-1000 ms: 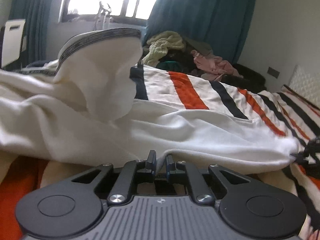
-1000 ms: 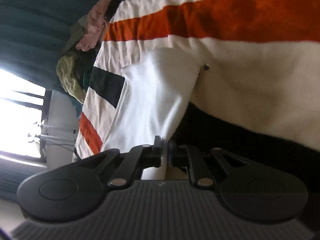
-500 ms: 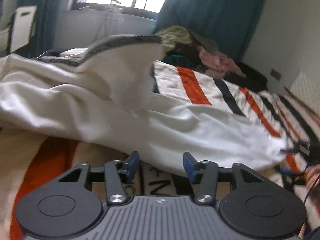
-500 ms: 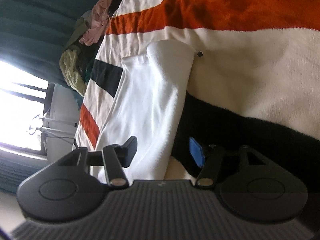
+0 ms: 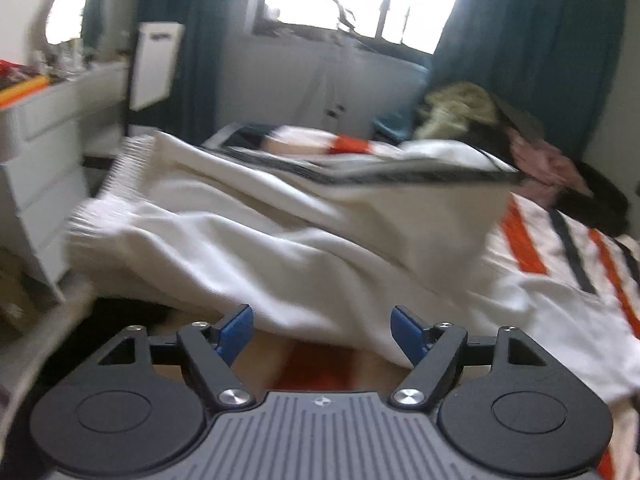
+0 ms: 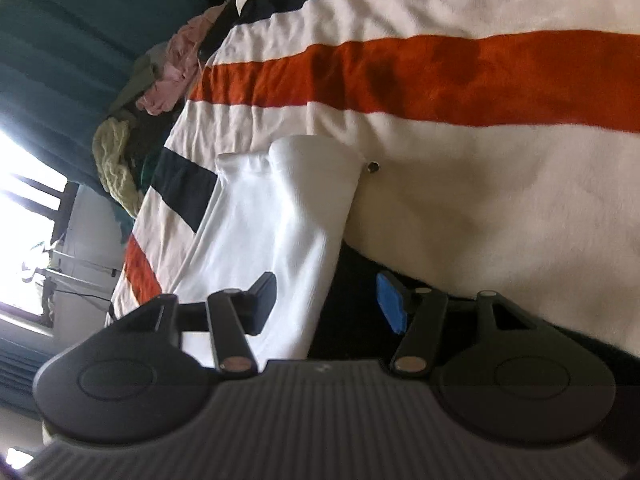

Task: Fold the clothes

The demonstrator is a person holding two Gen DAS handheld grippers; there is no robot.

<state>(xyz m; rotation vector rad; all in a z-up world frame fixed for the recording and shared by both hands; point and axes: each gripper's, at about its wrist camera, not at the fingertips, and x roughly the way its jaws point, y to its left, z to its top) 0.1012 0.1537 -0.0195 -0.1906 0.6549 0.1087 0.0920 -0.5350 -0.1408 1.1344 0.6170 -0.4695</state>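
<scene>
No text, label, brand or number can be read in either view, and the small round emblem on the left gripper's [image 5: 322, 330] grey body is too tiny to tell.

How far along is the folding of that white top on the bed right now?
Partly done: the white garment already lies doubled over on the striped bedspread, one sleeve laid flat. Nothing is in hand; the left gripper and right gripper are both open, clear of the cloth. Left to do: smoothing and further folds, plus the clothes pile by the curtain.
</scene>
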